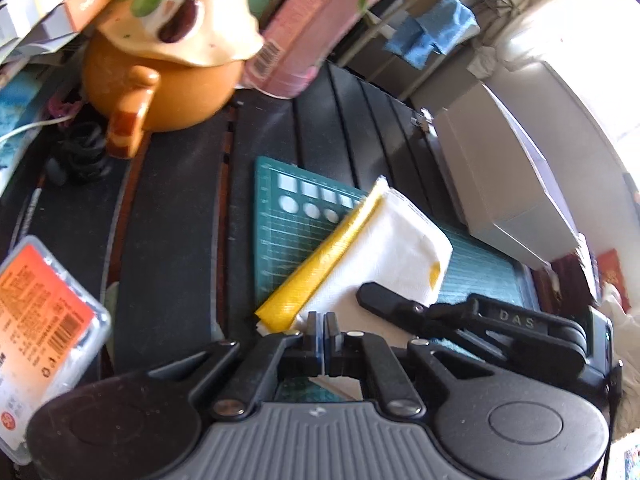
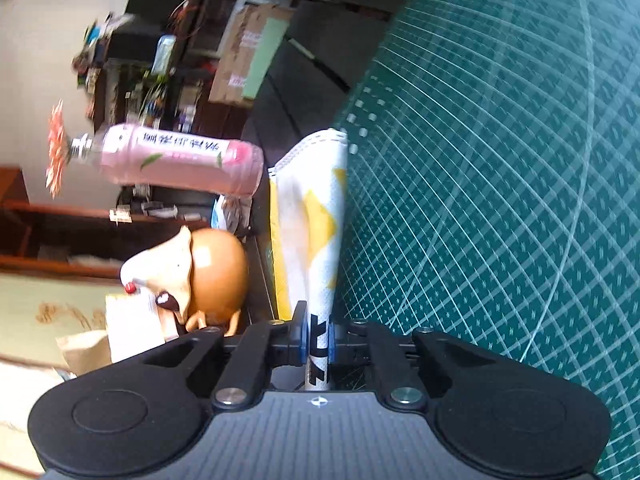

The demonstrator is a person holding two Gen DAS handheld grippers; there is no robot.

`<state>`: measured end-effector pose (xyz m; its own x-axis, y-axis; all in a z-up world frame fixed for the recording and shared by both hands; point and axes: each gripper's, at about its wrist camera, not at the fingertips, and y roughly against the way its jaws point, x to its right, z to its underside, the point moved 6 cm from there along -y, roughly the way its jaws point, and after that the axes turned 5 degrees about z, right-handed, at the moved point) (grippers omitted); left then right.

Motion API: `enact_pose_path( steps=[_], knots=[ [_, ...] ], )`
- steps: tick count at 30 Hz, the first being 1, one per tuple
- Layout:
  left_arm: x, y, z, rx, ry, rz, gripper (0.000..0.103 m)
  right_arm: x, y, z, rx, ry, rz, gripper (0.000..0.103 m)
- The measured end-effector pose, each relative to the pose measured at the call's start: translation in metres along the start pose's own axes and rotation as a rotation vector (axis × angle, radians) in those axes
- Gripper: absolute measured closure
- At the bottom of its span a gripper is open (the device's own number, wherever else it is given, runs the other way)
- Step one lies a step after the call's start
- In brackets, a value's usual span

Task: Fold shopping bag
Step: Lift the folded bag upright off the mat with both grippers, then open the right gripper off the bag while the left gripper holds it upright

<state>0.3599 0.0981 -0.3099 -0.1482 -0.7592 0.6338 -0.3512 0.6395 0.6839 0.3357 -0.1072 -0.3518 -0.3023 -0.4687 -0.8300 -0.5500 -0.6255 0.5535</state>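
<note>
Bag (image 1: 376, 248) folded on green cutting mat (image 1: 288, 240), both tools clamped on it.

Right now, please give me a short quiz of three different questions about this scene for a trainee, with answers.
1. True or false: the right gripper has its jaws shut on the shopping bag.
2. Which colour is the cutting mat under the bag? A) red B) green C) white
3. Fill in: behind the mat stands a pink ____ beside the orange teapot.

Key: 1 true. 2 B. 3 bottle. The left gripper is also shut at the bag's near edge.
</note>
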Motion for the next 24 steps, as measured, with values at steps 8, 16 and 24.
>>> enact_pose_path(
  steps=[8, 16, 24],
  knots=[
    [0.042, 0.036, -0.005, 0.058, -0.064, 0.364, 0.052, -0.016, 0.094, -0.038, -0.060, 0.299, -0.156, 0.094],
    [0.118, 0.048, 0.029, -0.047, -0.262, 0.760, 0.026, -0.038, 0.191, -0.033, -0.215, 0.439, -0.393, 0.094],
    [0.148, 0.054, 0.059, -0.109, -0.337, 0.876, 0.048, -0.056, 0.203, 0.004, -0.335, 0.463, -0.505, 0.093]
  ],
)
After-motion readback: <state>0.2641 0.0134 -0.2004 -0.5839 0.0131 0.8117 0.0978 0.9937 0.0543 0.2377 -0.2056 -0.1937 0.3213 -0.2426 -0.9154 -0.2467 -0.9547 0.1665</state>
